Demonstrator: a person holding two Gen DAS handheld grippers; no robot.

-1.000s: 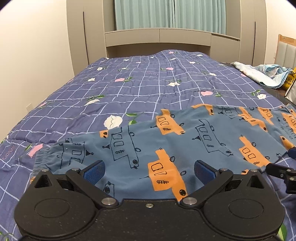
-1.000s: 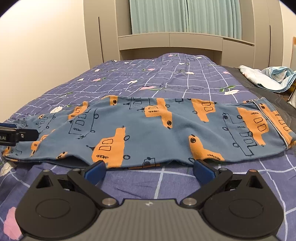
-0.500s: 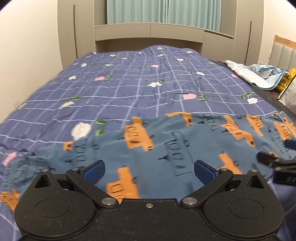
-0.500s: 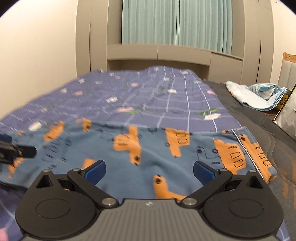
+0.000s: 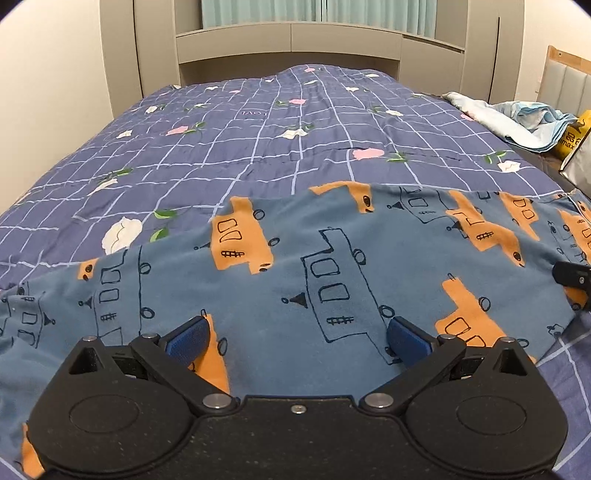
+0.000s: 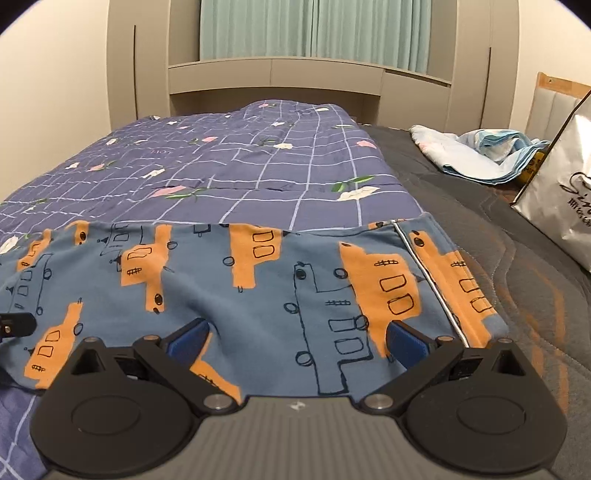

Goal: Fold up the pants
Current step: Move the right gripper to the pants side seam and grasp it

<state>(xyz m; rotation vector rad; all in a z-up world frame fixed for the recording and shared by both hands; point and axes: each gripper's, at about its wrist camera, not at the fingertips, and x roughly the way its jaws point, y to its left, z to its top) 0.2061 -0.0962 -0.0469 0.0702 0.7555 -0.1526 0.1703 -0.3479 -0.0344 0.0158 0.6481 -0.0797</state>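
You are holding both grippers low over the pants (image 5: 332,266), which are lying spread crosswise on the quilt (image 5: 258,140) at the near end of the bed. Your left gripper (image 5: 297,338) is sitting with its jaws spread wide, blue pads (image 5: 186,338) well apart, and nothing is being pinched between them; blue cloth printed with orange and outlined trucks is showing in the gap. Your right gripper (image 6: 295,338) is likewise gaping, its pads (image 6: 408,341) apart over the cloth and not clamping it. Whether either set of pads is touching the fabric, you cannot tell from these views.

In the right view the pants (image 6: 258,295) are reaching across to the quilt's (image 6: 240,166) right edge, where a white-piped cuff end is lying near the dark mattress cover (image 6: 498,229). The tip of your left gripper (image 6: 14,325) is poking in at the left edge of that view, and the tip of your right gripper (image 5: 572,275) is poking in at the right edge of the left view, so you are working side by side.

Farther right, a crumpled light blue cloth (image 6: 480,155) is lying on the mattress cover, and a silver bag (image 6: 561,192) is standing beside it. A curtain (image 6: 314,33) is hanging behind the headboard (image 6: 277,77).
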